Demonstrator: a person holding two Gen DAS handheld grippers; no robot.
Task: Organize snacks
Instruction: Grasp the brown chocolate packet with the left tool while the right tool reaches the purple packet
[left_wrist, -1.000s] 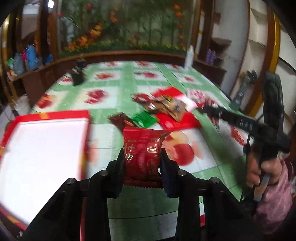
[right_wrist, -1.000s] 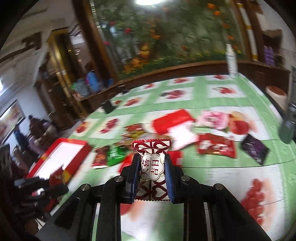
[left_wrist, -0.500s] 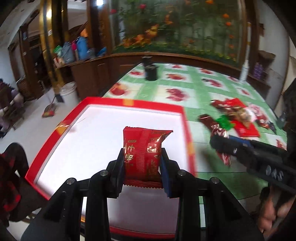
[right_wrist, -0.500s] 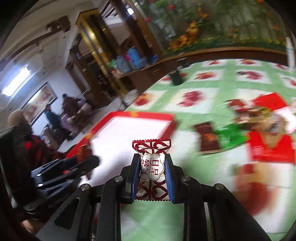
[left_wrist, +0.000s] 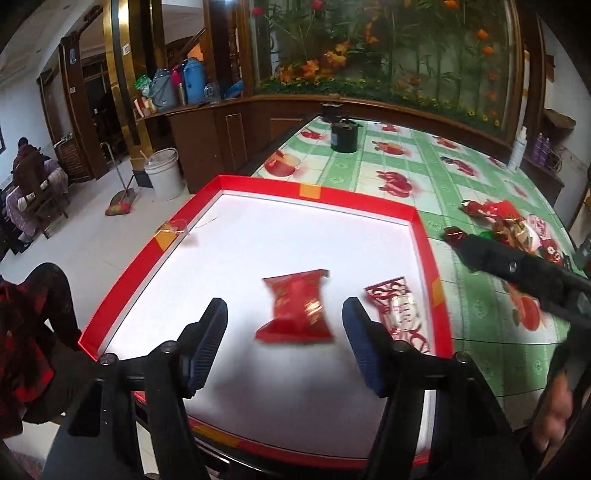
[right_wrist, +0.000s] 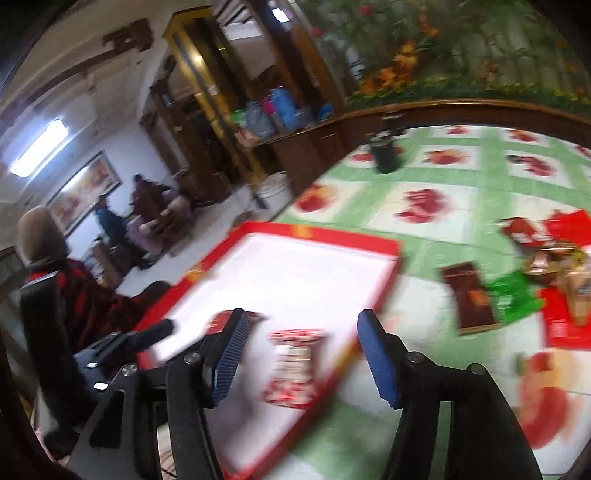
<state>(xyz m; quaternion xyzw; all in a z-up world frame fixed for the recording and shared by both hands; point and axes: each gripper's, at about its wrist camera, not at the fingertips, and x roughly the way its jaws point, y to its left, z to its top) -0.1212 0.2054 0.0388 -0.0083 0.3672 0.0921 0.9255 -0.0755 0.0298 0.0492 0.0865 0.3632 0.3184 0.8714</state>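
Red cardboard walls frame the shallow white-floored tray (left_wrist: 424, 236) that fills the middle of the left wrist view, resting on a desk (left_wrist: 424, 173) covered in a green and white cloth printed with red fruit. The left tool (left_wrist: 284, 336) stands wide at the bottom of that frame; its jaws have just been opening, and the red snack packet (left_wrist: 295, 314) lies blurred between them, touched by neither pad, over the tray's white floor. Just to its right, near the tray's right wall, lies the red-and-white patterned candy (left_wrist: 397, 310). The right tool (right_wrist: 301, 356) likewise stands wide in the lower middle of its own view, its jaws having just been opening, with that same patterned candy (right_wrist: 293, 365) blurred between the blue pads, free of both, inside the tray (right_wrist: 325, 236) close to its near right edge. In the left view the right tool (left_wrist: 517, 269) reaches in from the right edge as a dark bar. A heap of loose snacks (left_wrist: 509, 225) sits on the desk at the right of that frame, well apart from the tray, and a black canister (left_wrist: 344, 136) stands at the far end. A person in a red checked sleeve (left_wrist: 18, 343) sits at the lower left.
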